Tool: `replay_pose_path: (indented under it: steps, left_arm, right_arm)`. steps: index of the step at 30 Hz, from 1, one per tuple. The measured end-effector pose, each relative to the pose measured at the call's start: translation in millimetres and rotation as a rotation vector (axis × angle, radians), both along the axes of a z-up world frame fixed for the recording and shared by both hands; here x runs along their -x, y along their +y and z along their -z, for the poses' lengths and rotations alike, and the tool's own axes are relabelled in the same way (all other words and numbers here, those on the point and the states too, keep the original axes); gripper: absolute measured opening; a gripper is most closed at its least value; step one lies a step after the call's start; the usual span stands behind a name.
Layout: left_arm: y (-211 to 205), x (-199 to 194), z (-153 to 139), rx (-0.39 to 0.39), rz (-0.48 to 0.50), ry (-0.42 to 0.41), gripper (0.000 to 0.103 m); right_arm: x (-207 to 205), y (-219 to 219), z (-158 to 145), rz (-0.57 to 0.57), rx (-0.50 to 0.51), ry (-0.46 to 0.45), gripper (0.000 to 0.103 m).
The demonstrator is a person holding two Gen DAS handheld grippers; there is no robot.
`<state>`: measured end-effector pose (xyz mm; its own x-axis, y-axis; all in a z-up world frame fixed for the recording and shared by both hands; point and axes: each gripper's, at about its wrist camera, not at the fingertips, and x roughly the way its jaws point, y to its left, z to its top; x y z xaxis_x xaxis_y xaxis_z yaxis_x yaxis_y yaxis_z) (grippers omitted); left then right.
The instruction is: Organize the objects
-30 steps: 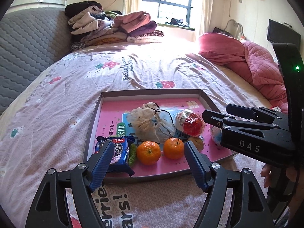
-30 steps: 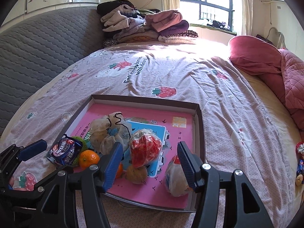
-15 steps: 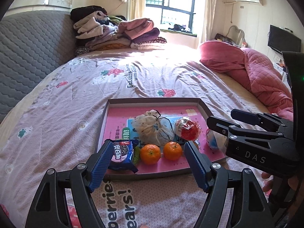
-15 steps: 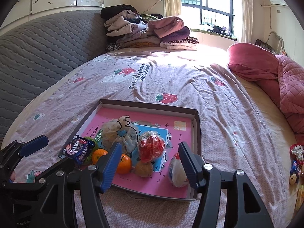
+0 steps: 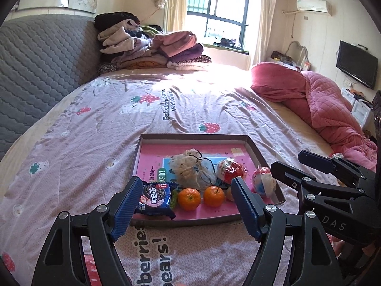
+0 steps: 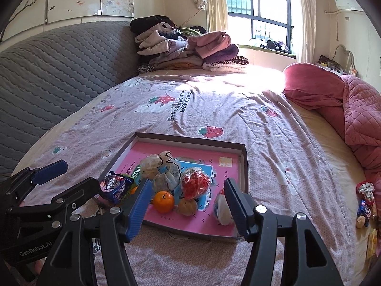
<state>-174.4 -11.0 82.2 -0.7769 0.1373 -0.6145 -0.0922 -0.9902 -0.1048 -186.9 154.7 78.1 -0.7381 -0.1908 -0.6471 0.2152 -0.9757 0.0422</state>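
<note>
A shallow pink-lined box lid (image 5: 152, 153) (image 6: 243, 166) lies on the bed. In it sit two oranges (image 5: 189, 199) (image 6: 163, 201), a dark cookie packet (image 5: 154, 196) (image 6: 114, 188), a whitish drawstring bag (image 5: 190, 171) (image 6: 164, 171), a red wrapped item (image 5: 232, 169) (image 6: 195, 184) and a small white bagged item (image 5: 264, 183) (image 6: 222, 208). My left gripper (image 5: 184, 208) hangs open above the lid's near edge, nothing between its blue pads. My right gripper (image 6: 188, 208) is also open and empty, off the lid's near right corner.
A pile of folded clothes (image 5: 152, 50) sits at the far end of the bed by the window. A pink quilt (image 5: 316, 100) lies along the right side. A grey padded headboard (image 5: 40, 71) runs along the left. Small items (image 6: 364, 202) lie at the bed's right edge.
Both grippers have lifted and drawn back from the lid, so it looks smaller and farther. The right gripper's jaws have spread a little wider. The lid's contents have not moved.
</note>
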Motion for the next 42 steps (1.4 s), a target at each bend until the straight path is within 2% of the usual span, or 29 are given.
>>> replay_pose_path:
  steps: [16,27,42]
  left_arm:
    - [-3,-31,-34,0.033,-0.039,0.051,0.078]
    - [-5,-51,-23,0.032,-0.052,0.032,0.078]
    - [-5,-69,-15,0.057,-0.065,0.039,0.078]
  right_arm:
    - [-46,-5,-33,-0.001,0.013,0.068,0.062]
    - [-71,-4,-27,-0.003,0.039,0.065,0.062]
    - [-84,-3,-19,0.018,0.03,0.078,0.062]
